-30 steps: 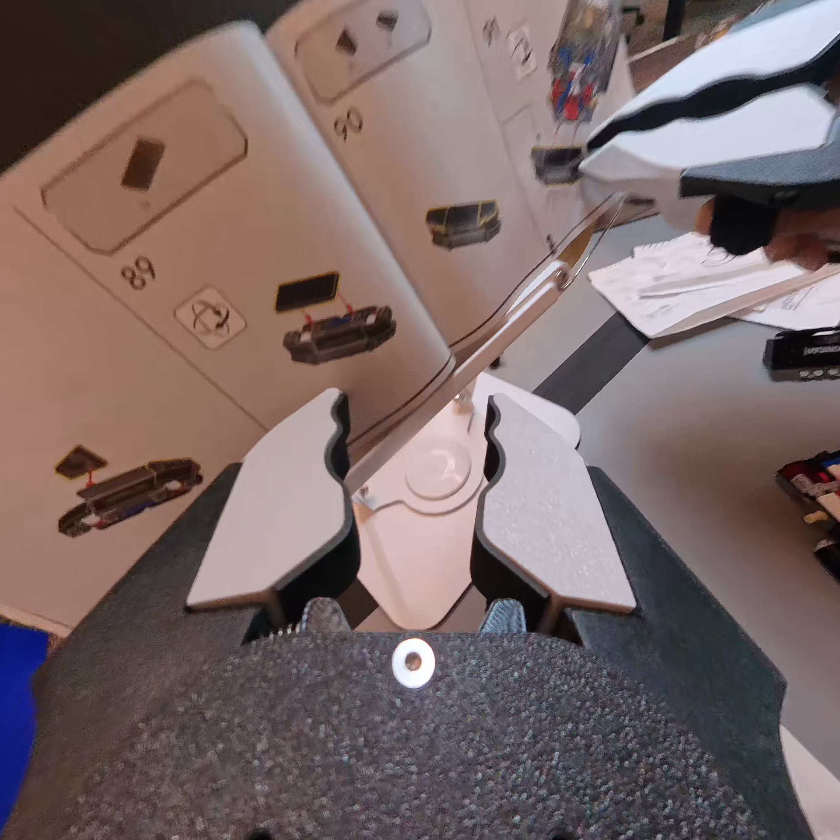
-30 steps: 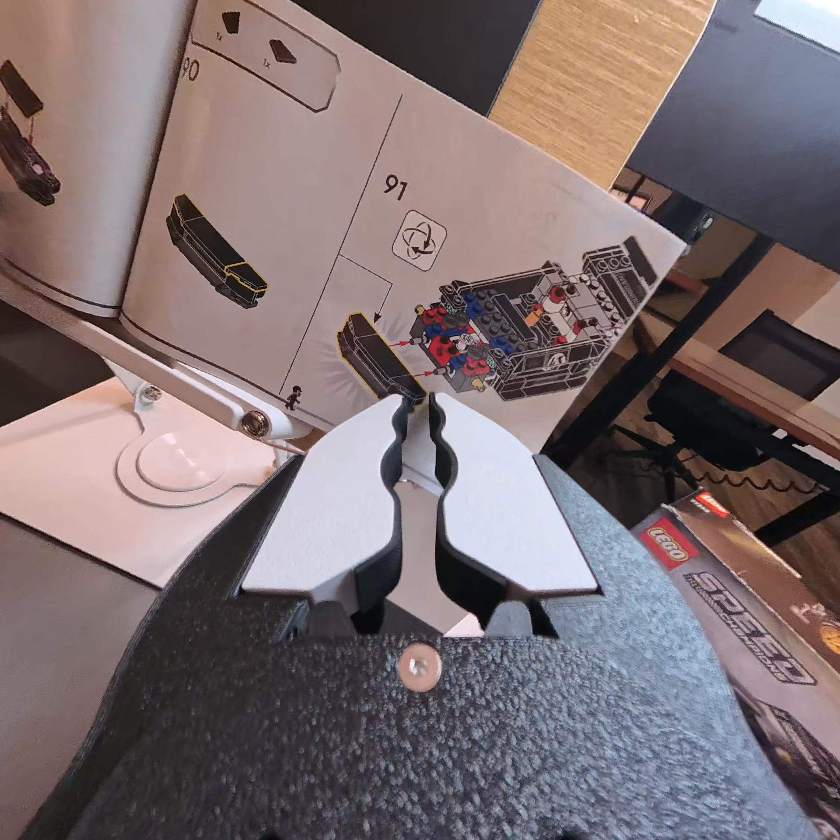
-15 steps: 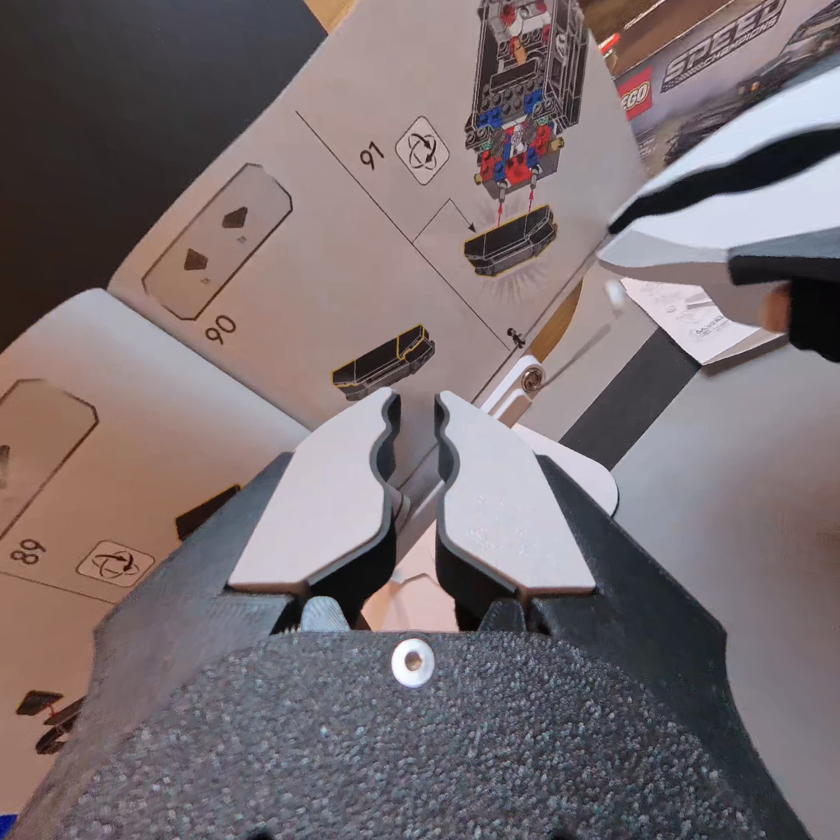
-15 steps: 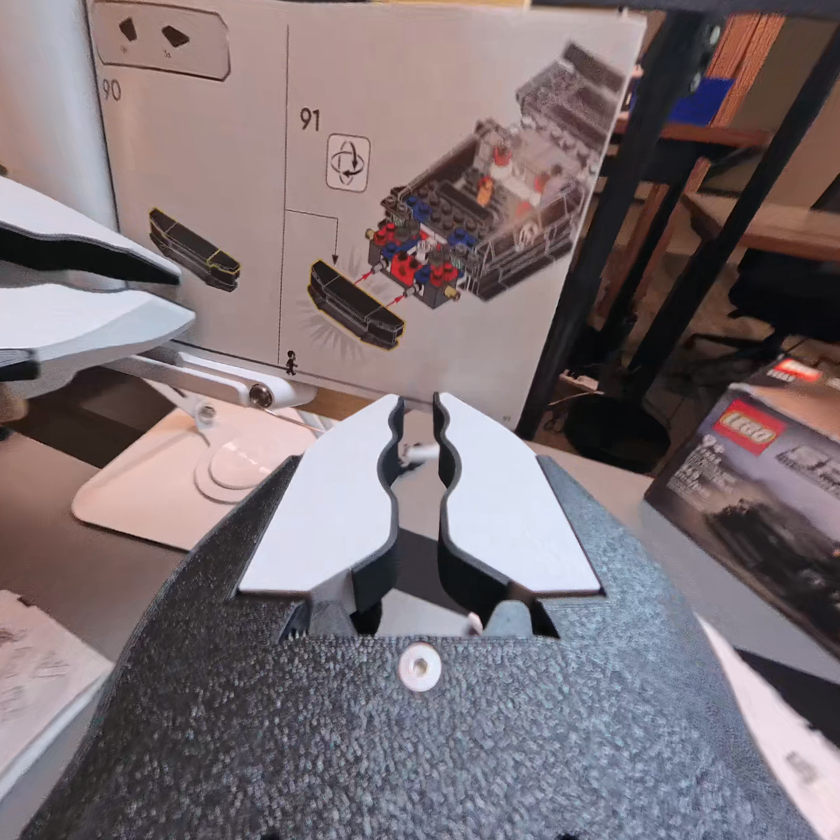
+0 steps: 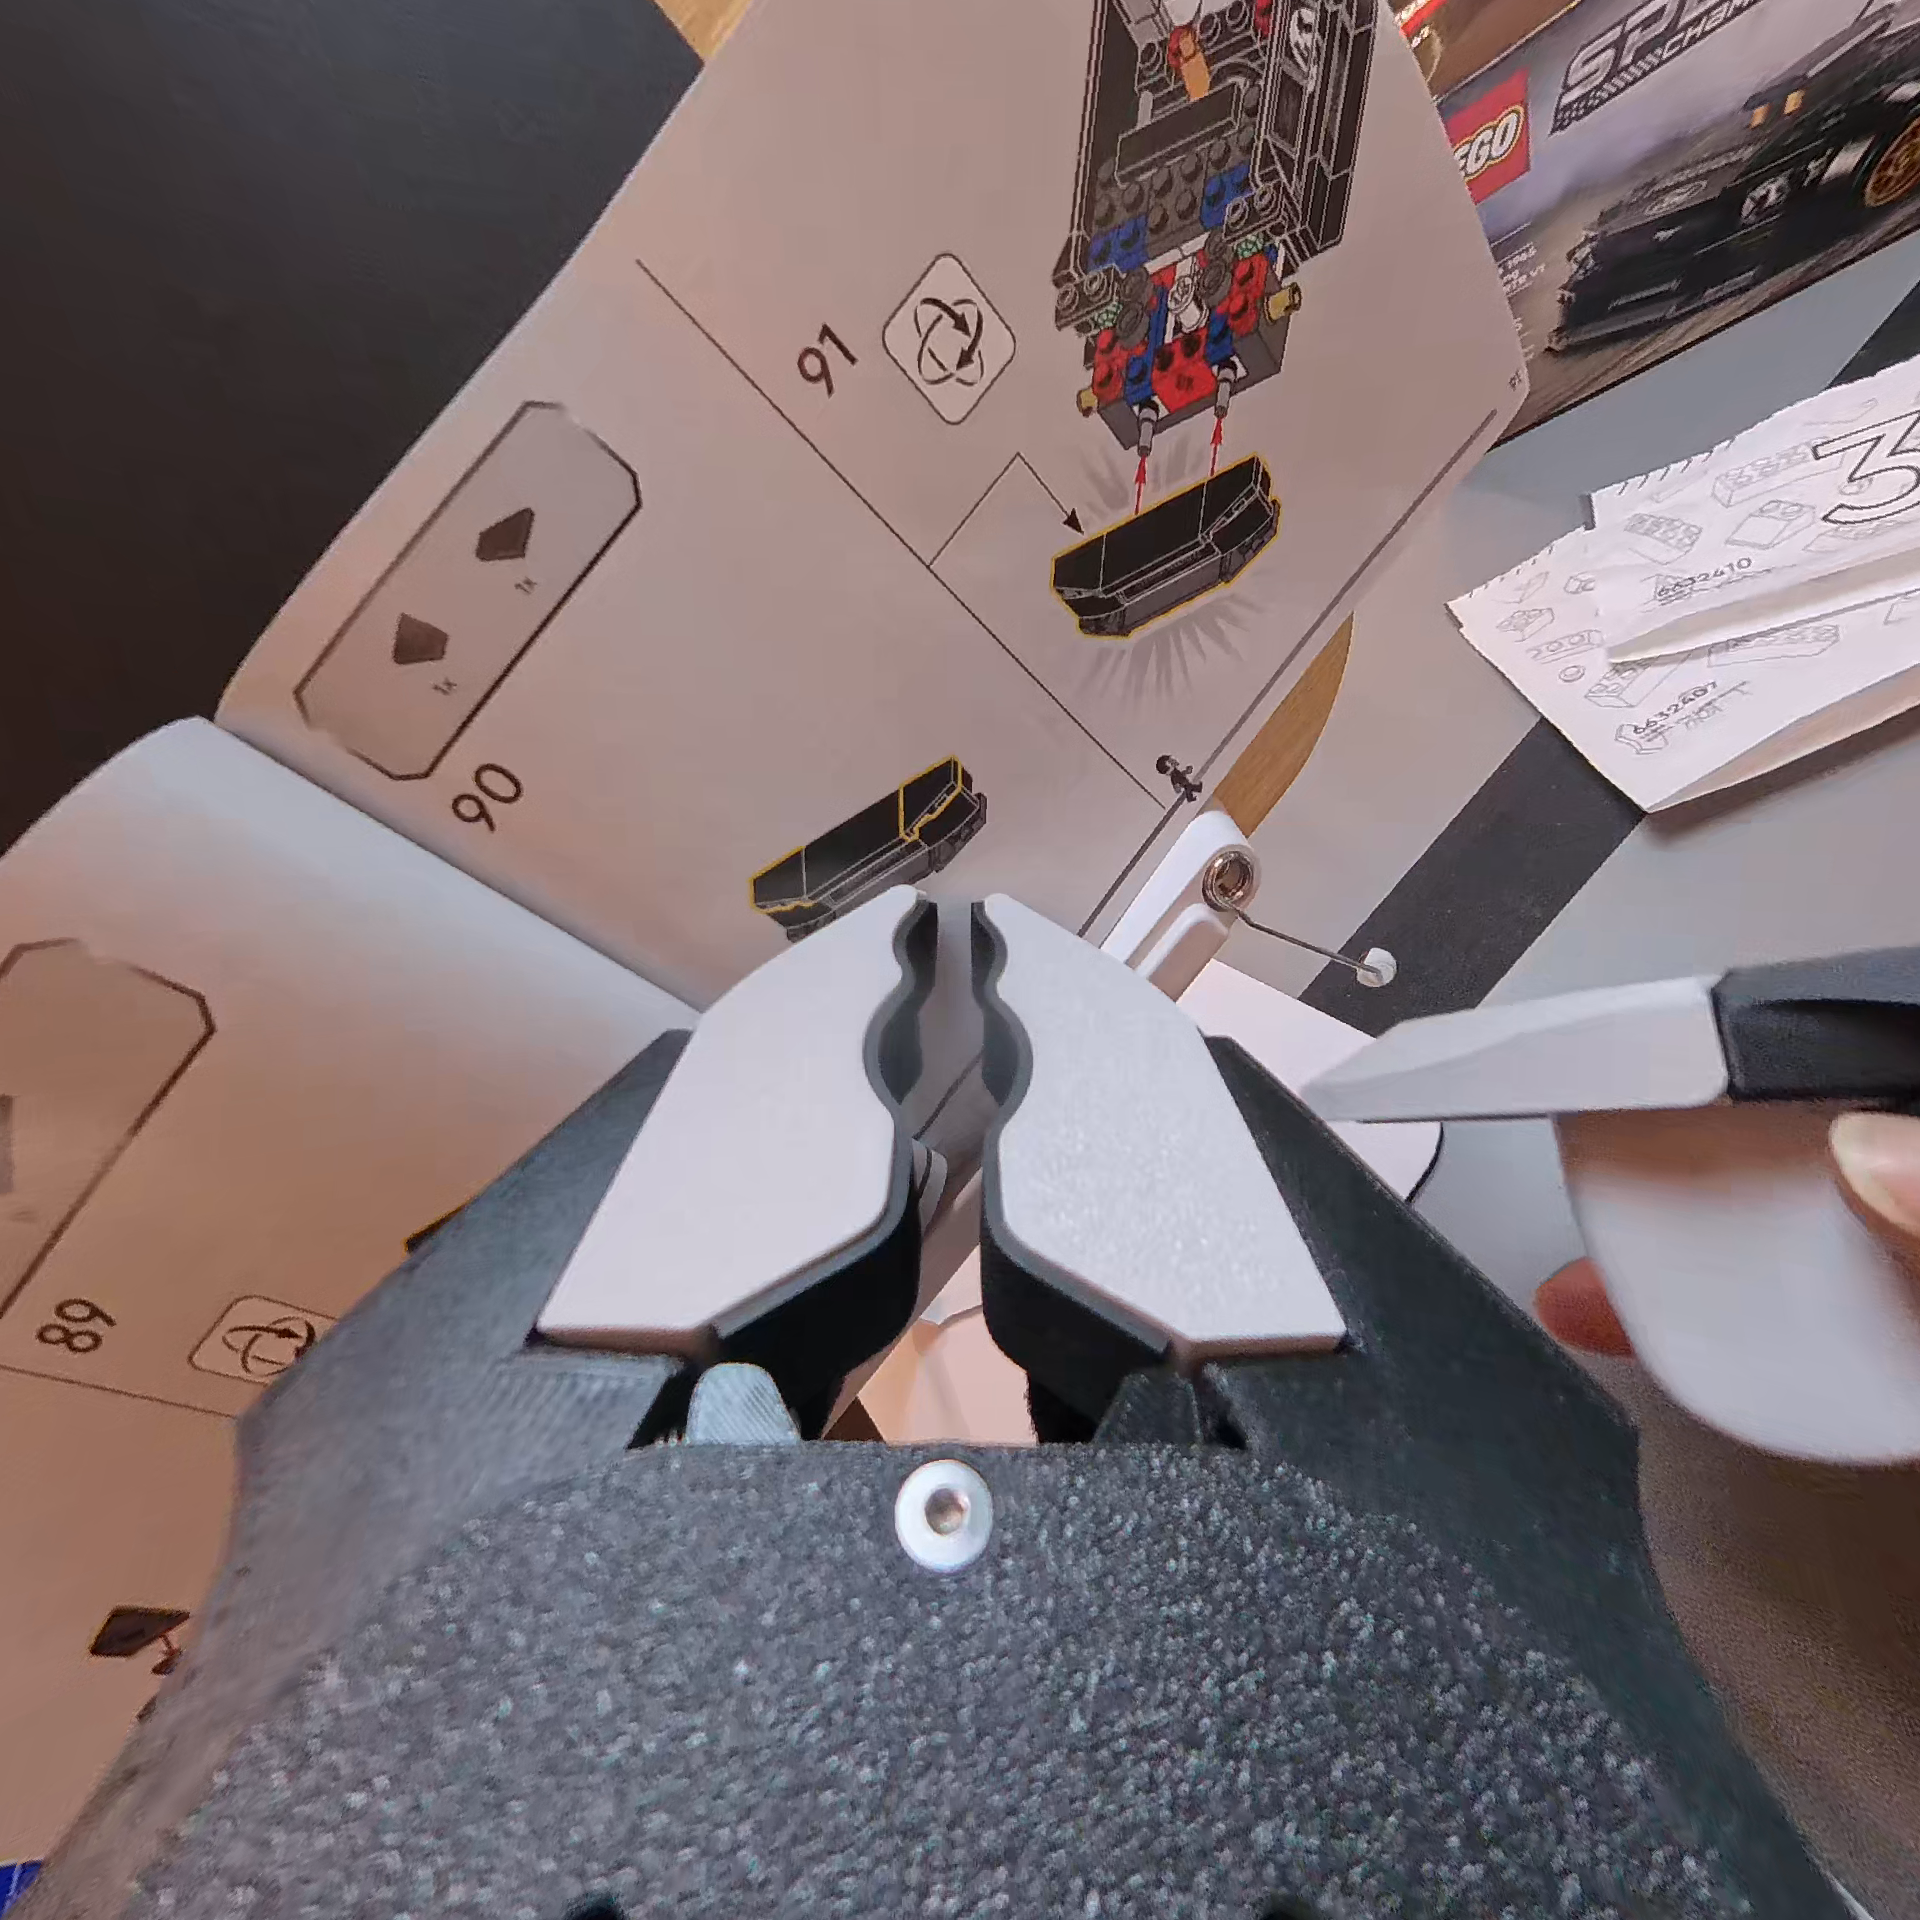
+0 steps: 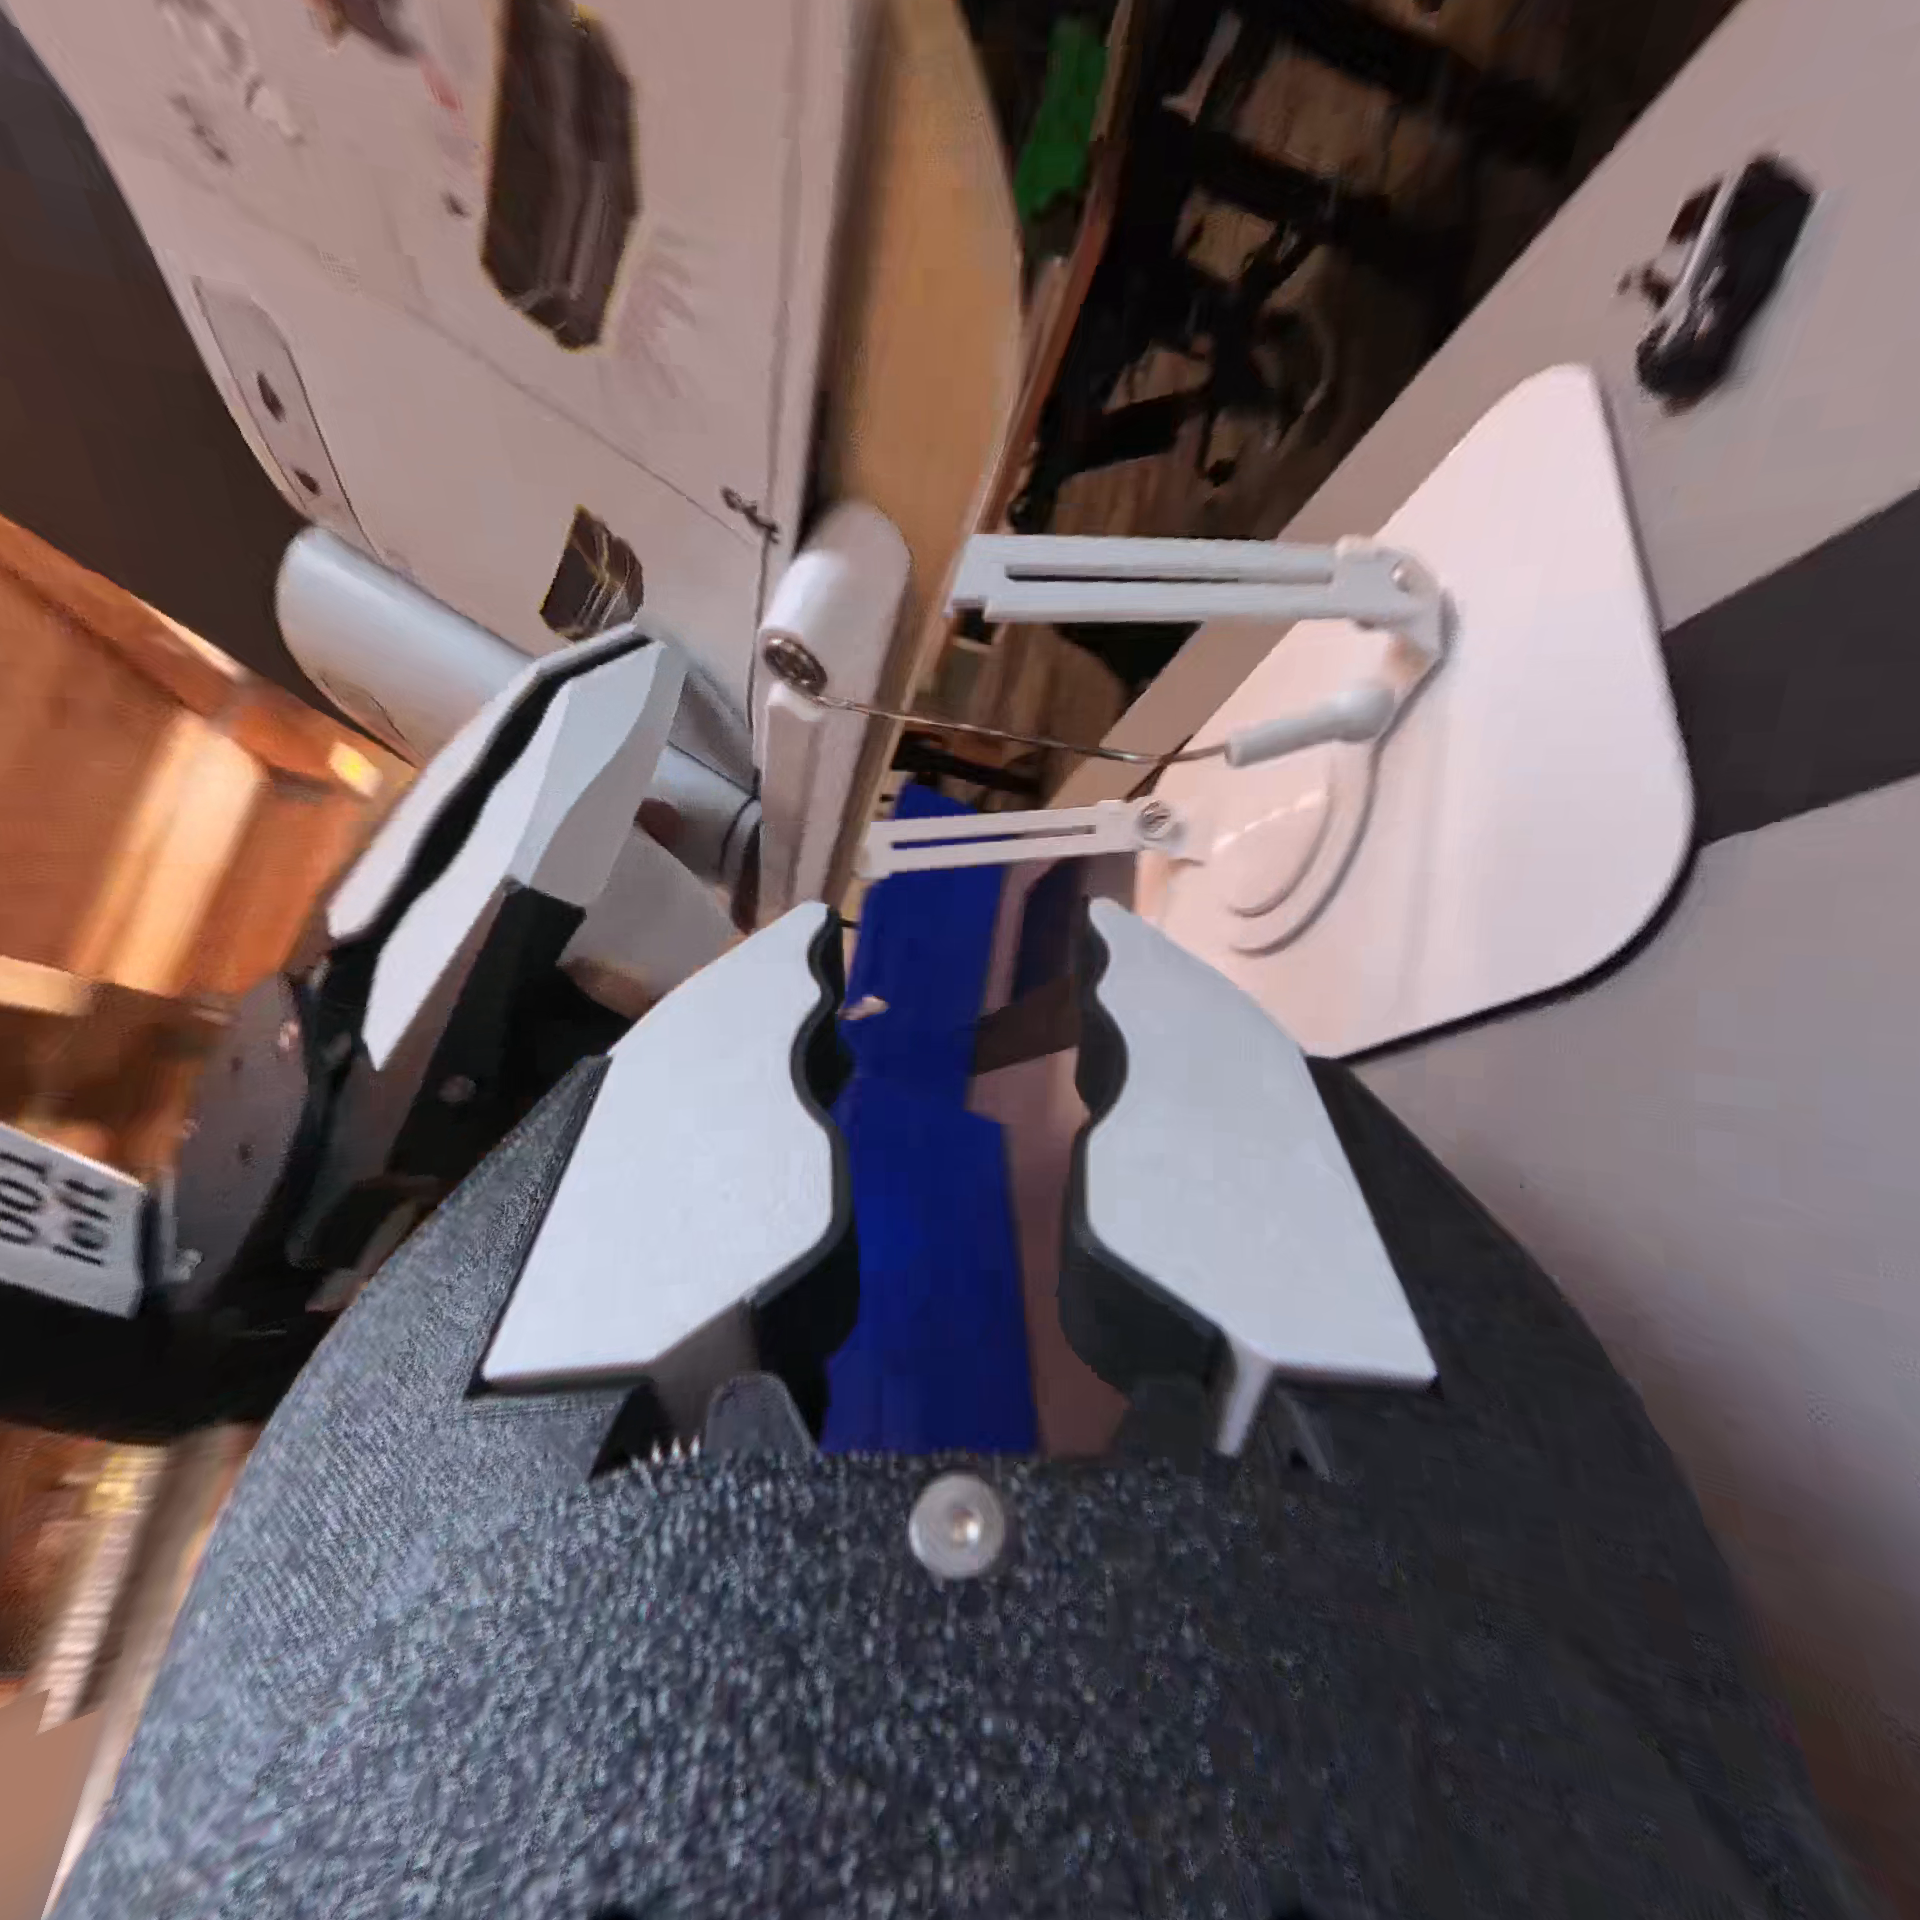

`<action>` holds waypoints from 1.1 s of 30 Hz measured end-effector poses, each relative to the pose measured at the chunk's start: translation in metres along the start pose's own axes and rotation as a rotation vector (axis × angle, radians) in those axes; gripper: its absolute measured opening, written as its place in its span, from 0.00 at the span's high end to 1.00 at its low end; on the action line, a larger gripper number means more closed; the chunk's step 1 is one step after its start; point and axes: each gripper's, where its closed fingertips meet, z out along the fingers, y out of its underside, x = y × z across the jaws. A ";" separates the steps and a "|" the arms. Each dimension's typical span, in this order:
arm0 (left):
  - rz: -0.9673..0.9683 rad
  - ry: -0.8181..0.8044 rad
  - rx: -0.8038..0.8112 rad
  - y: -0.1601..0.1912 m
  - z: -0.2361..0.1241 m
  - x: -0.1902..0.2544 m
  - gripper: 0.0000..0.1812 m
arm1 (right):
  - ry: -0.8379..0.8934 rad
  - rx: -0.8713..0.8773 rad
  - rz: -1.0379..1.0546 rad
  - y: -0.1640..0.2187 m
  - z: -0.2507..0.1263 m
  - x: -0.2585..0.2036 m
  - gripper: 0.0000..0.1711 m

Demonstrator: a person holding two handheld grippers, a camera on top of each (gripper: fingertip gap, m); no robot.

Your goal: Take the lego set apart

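Note:
No lego model shows in either view. An open instruction booklet (image 5: 727, 520) stands on a white book stand (image 5: 1205, 914). My left gripper (image 5: 954, 914) is shut on the stand's front ledge at the booklet's lower edge; a pale strip shows between the pads. It also shows in the right wrist view (image 6: 509, 790), shut, beside the ledge. My right gripper (image 6: 961, 925) is open and empty, pointing at the stand's side, near its wire page holder (image 6: 1039, 743) and base plate (image 6: 1507, 727). In the left wrist view the right gripper (image 5: 1507, 1049) shows side-on at the right, with fingers of a hand behind it.
A dark lego box (image 5: 1662, 156) lies behind the booklet at the top right. White printed paper bags (image 5: 1714, 644) lie on the grey table (image 5: 1766, 883) to the right. A black stripe (image 5: 1455, 852) crosses the table. A blue object (image 6: 925, 1195) shows beyond my right fingers.
My left gripper has closed from open onto the stand's ledge. My right gripper has opened and swung round to the stand's side, low by the base plate.

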 end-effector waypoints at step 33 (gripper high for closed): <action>-0.403 0.133 -0.059 0.000 0.004 -0.002 1.00 | -0.164 0.429 -0.085 -0.058 -0.012 -0.015 0.99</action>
